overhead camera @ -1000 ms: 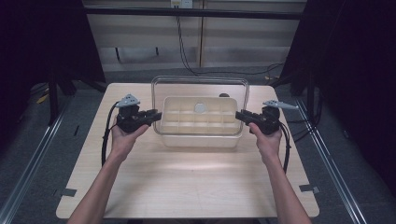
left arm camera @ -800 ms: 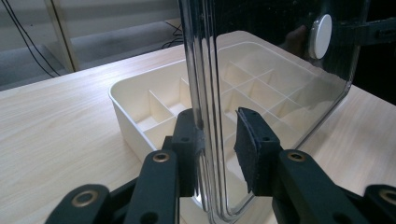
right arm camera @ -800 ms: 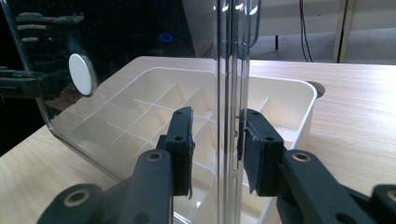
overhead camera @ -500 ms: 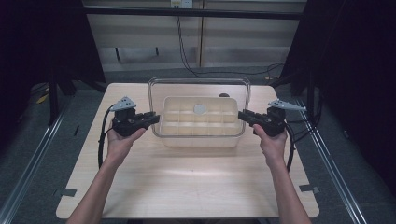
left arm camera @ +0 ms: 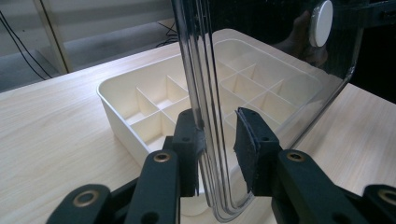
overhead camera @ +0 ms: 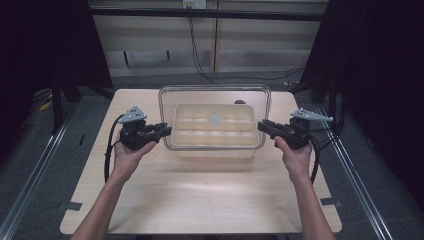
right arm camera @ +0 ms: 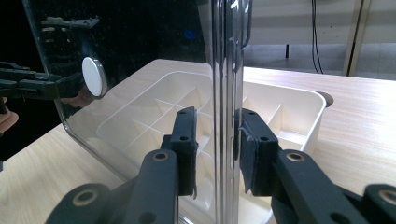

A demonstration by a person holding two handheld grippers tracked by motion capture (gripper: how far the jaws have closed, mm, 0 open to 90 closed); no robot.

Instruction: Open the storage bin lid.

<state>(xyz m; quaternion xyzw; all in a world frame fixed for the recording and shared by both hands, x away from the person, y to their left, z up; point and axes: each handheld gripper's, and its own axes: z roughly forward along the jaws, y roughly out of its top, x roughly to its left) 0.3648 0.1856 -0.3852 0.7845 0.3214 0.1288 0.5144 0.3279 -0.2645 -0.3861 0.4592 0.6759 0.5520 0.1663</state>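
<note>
From my remote station, the clear lid (left arm camera: 261,70) runs off the top edge of the left gripper view, and its lower corner is cut by the bottom edge. In the right gripper view the lid (right arm camera: 140,42) again leaves the top edge. Through it, the cream tray (right arm camera: 154,116) blurs, its far compartments hard to count. The small dark mark (overhead camera: 240,102) on the surface (overhead camera: 200,200) behind the tray is too small to identify.
</note>
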